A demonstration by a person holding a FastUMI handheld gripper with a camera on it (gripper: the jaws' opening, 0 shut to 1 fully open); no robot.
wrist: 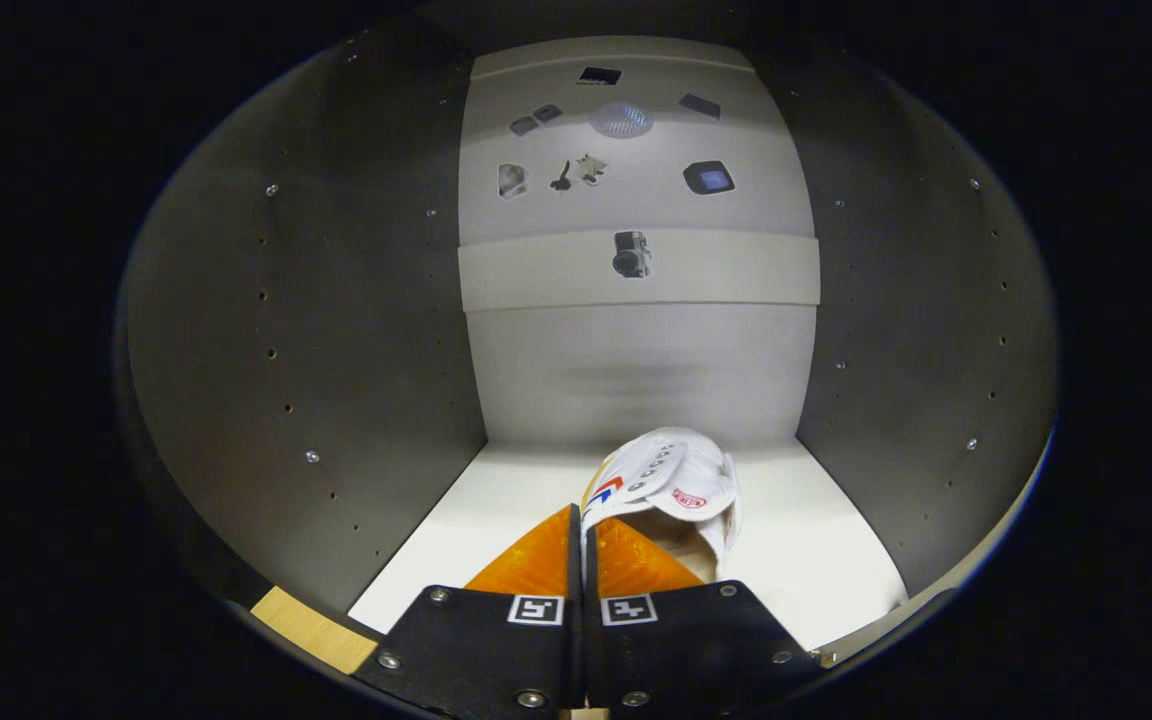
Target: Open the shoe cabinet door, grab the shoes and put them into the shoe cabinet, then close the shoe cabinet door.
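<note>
I am looking into the shoe cabinet, past its dark side walls to a white floor (476,540). A white shoe (681,480) with red and blue marks on its side and a small red tongue label rests on that floor, toe pointing toward the back panel (636,370). My gripper (581,530) is shut, and a thin strip of the shoe's near side edge is pinched between the two fingers. The shoe lies just ahead of the fingertips and slightly to their right. The fingers hide its heel end.
The cabinet's left wall (336,350) and right wall (921,380) stand close on both sides, dotted with shelf-pin holes. A pale crosspiece (736,270) spans the back at mid height, with small dark shapes above it. A light wooden edge (311,625) shows at the cabinet's front left.
</note>
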